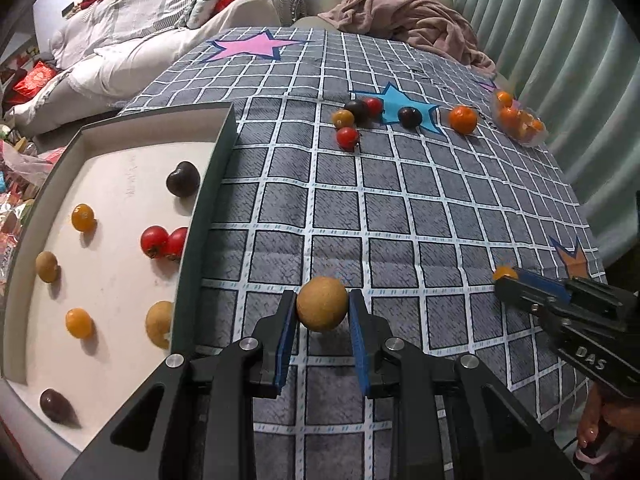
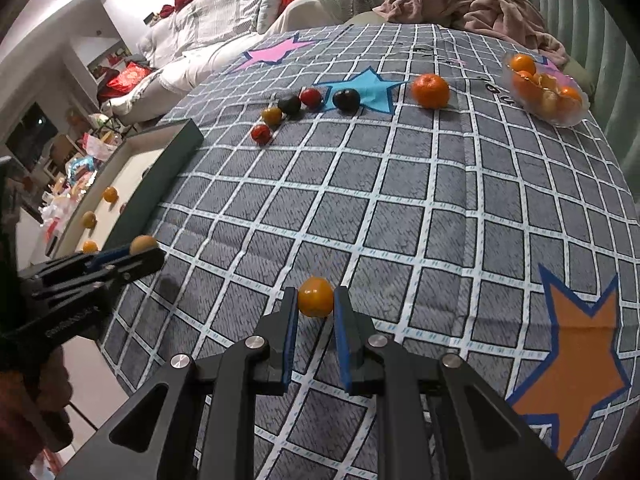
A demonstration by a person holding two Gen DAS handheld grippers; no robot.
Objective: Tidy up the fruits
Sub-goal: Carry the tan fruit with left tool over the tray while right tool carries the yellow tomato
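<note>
My left gripper (image 1: 322, 302) is shut on a tan longan (image 1: 322, 309), held just right of the dark-rimmed white tray (image 1: 208, 184). The tray holds several fruits: a dark plum (image 1: 183, 179), red tomatoes (image 1: 154, 241), yellow tomatoes (image 1: 82, 217) and longans. My right gripper (image 2: 316, 298) is shut on a small orange fruit (image 2: 315, 297) above the checked cloth. It also shows in the left wrist view (image 1: 505, 276). The left gripper appears in the right wrist view (image 2: 144, 250). Loose fruits (image 2: 290, 105) and a mandarin (image 2: 431, 90) lie near the blue star.
A clear plastic dish of mandarins (image 2: 546, 94) sits at the far right of the cloth. A pink blanket (image 2: 472, 4) lies at the back. An orange star (image 2: 576, 356) marks the cloth's near right. The table edge drops off at the left.
</note>
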